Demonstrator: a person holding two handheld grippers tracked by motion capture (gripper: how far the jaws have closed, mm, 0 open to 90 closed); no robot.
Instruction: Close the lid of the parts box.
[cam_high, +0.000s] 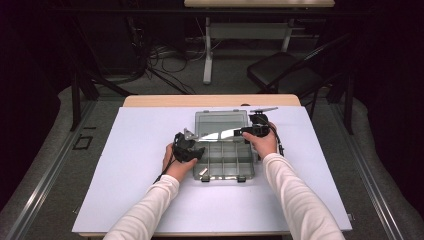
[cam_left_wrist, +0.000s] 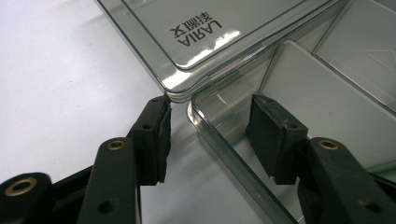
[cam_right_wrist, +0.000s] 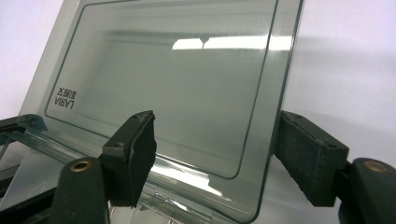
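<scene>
A clear plastic compartment box (cam_high: 225, 176) lies on the white mat (cam_high: 135, 170) with its lid (cam_high: 220, 122) swung up toward the far side. My left gripper (cam_high: 199, 152) is at the box's near left side. In the left gripper view its jaws (cam_left_wrist: 208, 135) straddle the base's left wall (cam_left_wrist: 205, 123), one pad outside and one inside a compartment, and neither pad touches it. The lid (cam_left_wrist: 205, 28) bears dark lettering. My right gripper (cam_high: 242, 132) is at the lid's right side. Its jaws (cam_right_wrist: 212, 149) stand open across the lid (cam_right_wrist: 177, 79), with the right pad just past the lid's edge.
The mat covers a wooden table (cam_high: 210, 100). Both forearms in white sleeves come in from the bottom. Behind the table are a dark chair (cam_high: 285, 70), a second table's legs (cam_high: 207, 55) and cables (cam_high: 165, 57) on the floor. The box's compartments look empty.
</scene>
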